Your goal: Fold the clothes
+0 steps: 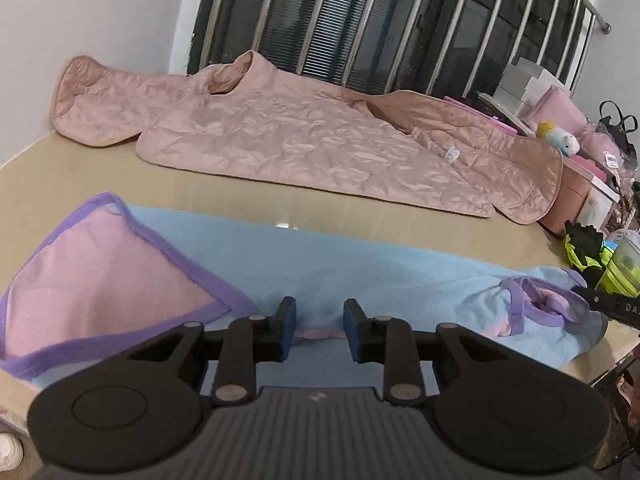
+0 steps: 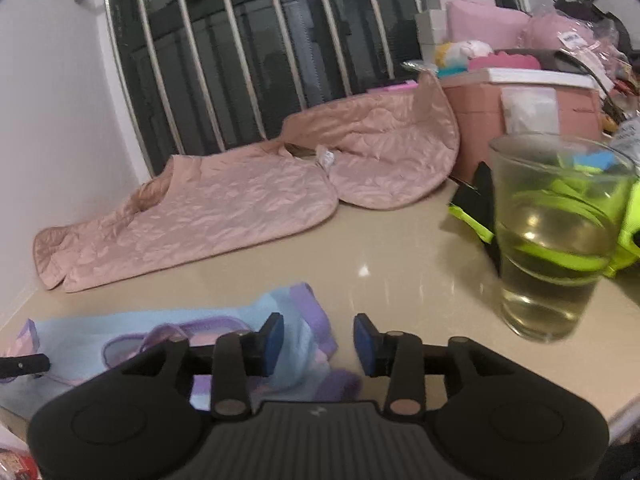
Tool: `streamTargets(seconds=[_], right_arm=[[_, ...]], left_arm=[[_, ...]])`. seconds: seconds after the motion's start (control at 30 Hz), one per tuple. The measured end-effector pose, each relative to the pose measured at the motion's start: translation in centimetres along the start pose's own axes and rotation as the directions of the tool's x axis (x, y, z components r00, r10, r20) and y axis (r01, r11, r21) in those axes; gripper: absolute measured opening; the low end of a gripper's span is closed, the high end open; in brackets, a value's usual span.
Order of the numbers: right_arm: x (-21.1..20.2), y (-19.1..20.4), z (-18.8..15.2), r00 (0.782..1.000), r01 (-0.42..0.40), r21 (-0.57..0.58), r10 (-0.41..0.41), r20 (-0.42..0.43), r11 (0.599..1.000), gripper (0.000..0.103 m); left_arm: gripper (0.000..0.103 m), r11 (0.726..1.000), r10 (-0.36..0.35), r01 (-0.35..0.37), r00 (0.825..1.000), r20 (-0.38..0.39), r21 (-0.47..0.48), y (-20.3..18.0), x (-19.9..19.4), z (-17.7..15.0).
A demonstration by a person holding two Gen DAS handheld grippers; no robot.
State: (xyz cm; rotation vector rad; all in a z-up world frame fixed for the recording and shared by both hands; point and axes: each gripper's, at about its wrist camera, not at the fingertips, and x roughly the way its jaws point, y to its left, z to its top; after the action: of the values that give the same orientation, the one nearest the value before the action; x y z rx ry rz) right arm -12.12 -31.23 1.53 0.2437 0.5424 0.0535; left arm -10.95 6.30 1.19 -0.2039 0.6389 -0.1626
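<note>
Left gripper [image 1: 319,330]: jaws spread, empty, low over the blue garment's [image 1: 320,264] near hem.
Right gripper [image 2: 319,344]: jaws spread, empty, at the garment's purple-trimmed neck end [image 2: 308,312].
Blue garment: lies flat along the table's [image 2: 400,256] near edge, one pink-lined corner [image 1: 108,280] turned over.
Handling, judged: light, soft, limp; it will sag and drag.
Hold: the thicker purple binding, at hem and neck corners.
Pink quilted jacket [image 1: 304,140]: spread farther back, bulkier, slick-looking.
Hazard: glass of liquid [image 2: 556,236] near the right gripper.
</note>
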Motion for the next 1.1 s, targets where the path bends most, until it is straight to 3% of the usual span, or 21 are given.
streamTargets(seconds=[0.1, 0.23, 0.5, 0.57, 0.63, 0.73, 0.83, 0.9, 1.0, 1.1], right_arm=[[-0.7, -0.5, -0.7, 1.0, 0.003, 0.026, -0.003, -0.002, 1.0, 0.055], [-0.9, 0.0, -2.4, 0.999, 0.022, 0.012, -0.023, 0.048, 1.0, 0.055], [-0.5, 3.7, -5.3, 0.985, 0.097, -0.186, -0.068, 0.159, 0.978, 0.054], [-0.5, 3.8, -5.6, 0.982, 0.093, -0.189, -0.059, 0.177, 0.978, 0.046], [-0.6, 4.0, -5.6, 0.982, 0.085, -0.195, -0.05, 0.181, 0.977, 0.027], [-0.5, 4.7, -5.6, 0.979, 0.113, -0.223, -0.07, 0.19, 0.968, 0.011], [-1.0, 4.6, -4.5, 0.976, 0.131, -0.205, -0.09, 0.198, 0.97, 0.006], [-2.0, 5.0, -2.9, 0.971, 0.098, -0.193, -0.051, 0.235, 0.976, 0.006], [-3.4, 7.6, -1.1, 0.961, 0.049, -0.257, 0.025, 0.276, 0.965, 0.006], [-3.3, 11.6, -0.8, 0.958, -0.029, -0.347, 0.125, 0.259, 0.938, 0.006]], left_arm=[[0.027, 1.0, 0.007, -0.007, 1.0, 0.005, 0.03, 0.0, 0.0, -0.3], [0.028, 0.997, 0.022, -0.023, 1.0, 0.017, 0.077, -0.7, -0.1, -0.6], [0.028, 0.999, -0.01, 0.008, 0.999, 0.035, 0.054, -0.2, -0.6, -1.1], [0.028, 0.999, -0.01, 0.008, 0.999, 0.039, 0.053, -0.2, -0.7, -1.2], [0.028, 0.999, -0.011, 0.008, 0.999, 0.041, 0.053, -0.2, -0.7, -1.3], [0.028, 0.999, -0.017, 0.016, 0.999, 0.039, 0.042, 0.0, -0.8, -1.3], [0.03, 1.0, -0.029, 0.029, 0.999, 0.032, 0.011, 0.5, -1.0, -1.1], [0.038, 1.0, -0.016, 0.016, 0.999, 0.04, -0.014, 0.9, -1.2, -1.1], [0.039, 0.999, -0.006, 0.009, 0.999, 0.053, -0.049, 1.7, -1.7, -0.8], [0.04, 0.996, 0.018, -0.011, 0.997, 0.078, -0.086, 2.7, -2.7, -0.4]])
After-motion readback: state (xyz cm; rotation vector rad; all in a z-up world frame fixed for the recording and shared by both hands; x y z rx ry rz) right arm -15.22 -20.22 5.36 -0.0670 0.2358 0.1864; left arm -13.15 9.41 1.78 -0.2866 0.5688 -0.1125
